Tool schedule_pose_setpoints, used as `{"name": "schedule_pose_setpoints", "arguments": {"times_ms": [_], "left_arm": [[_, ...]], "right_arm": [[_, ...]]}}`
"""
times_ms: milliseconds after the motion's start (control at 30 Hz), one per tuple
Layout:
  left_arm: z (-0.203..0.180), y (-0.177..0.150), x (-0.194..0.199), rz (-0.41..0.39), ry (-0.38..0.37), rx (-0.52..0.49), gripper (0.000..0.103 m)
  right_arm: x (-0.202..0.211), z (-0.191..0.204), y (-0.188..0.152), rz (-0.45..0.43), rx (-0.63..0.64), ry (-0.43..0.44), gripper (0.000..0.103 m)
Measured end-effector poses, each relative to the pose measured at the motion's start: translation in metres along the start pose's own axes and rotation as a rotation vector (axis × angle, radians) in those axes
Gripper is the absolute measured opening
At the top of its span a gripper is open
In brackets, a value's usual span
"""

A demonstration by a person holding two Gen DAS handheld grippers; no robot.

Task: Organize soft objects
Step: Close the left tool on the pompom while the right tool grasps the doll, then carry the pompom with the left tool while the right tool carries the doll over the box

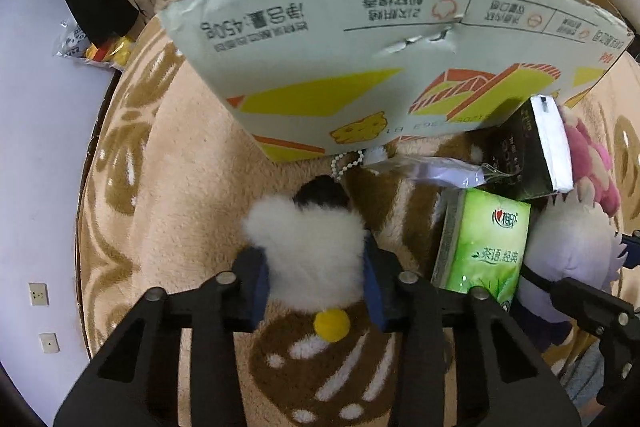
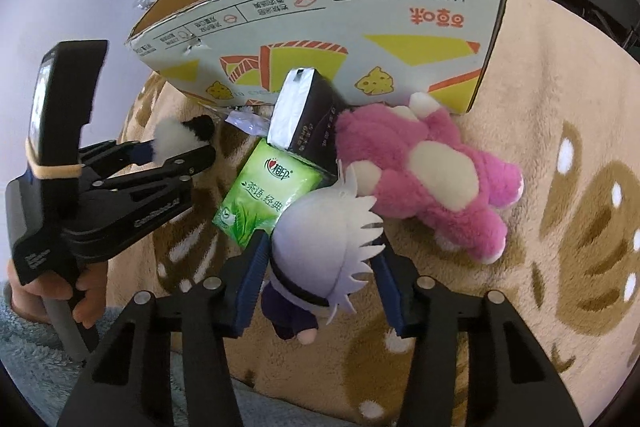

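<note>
1. Step in hand: both tongs are taking hold of soft toys on the patterned rug (image 2: 540, 131), in front of the open cardboard box (image 2: 344, 39). By my judgement this is the pick-up stage; no toy is seen inside the box, though its interior is largely hidden.

2. The left gripper (image 1: 316, 267) is clenching on the white fluffy keychain toy (image 1: 308, 239). Its blue pads (image 1: 260, 283) are pressing into the fur on both sides. The toy is lying on the rug, near the box's front wall, with a bead chain at its far end.

3. The right gripper (image 2: 320, 267) is gripping the white-haired doll (image 2: 320, 239) by the head, pads pressing on either side. The doll is lying just right of the green tissue pack (image 2: 268, 195) and touching it.

4. Remaining items: the pink plush bear (image 2: 432, 171) is lying on the rug right of the doll, near the box's front; the dark tissue pack (image 2: 308, 115) is leaning against the box, partly over the green pack. A clear plastic wrapper (image 1: 436, 169) is lying between the fluffy toy and the packs.

5. Next move, as judged: both toys are needing a lift clear of the rug and carriage over the box's near wall, which is standing high and calls for good clearance.

6. Risk noted: the doll is resting against the green pack and may drag it when raised. The bead chain may snag on the box edge.
</note>
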State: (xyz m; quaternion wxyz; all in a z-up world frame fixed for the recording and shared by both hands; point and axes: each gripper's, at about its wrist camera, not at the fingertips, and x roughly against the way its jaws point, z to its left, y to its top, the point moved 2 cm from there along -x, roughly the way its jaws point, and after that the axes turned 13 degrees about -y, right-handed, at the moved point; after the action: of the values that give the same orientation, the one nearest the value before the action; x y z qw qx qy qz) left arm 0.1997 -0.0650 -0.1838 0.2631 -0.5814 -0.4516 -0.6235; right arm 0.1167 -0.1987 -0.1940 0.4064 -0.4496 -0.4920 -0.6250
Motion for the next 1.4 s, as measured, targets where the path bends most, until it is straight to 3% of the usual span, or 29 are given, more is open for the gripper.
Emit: {"name": "schedule_pose_setpoints", "arguments": {"times_ms": [600, 933, 1000, 1100, 1400], "left_arm": [[-0.013, -0.015, 0.043, -0.11, 0.03, -0.033, 0.031], [-0.024, -0.036, 0.087, -0.264, 0.046, 0.007, 0.032], [-0.026, -0.039, 0.098, -0.305, 0.048, 0.007, 0.032], [-0.033, -0.042, 0.113, -0.374, -0.015, -0.014, 0.032], [-0.048, -0.042, 0.141, -0.544, 0.022, -0.054, 0.032]], "right_arm": [[0.031, -0.005, 0.002, -0.079, 0.022, -0.051, 0.05], [0.062, -0.018, 0.007, -0.162, 0.004, -0.086, 0.05], [0.072, -0.021, 0.008, -0.192, -0.001, -0.089, 0.05], [0.086, -0.025, 0.01, -0.256, -0.014, -0.096, 0.05], [0.131, -0.033, 0.018, -0.512, -0.042, -0.145, 0.05]]}}
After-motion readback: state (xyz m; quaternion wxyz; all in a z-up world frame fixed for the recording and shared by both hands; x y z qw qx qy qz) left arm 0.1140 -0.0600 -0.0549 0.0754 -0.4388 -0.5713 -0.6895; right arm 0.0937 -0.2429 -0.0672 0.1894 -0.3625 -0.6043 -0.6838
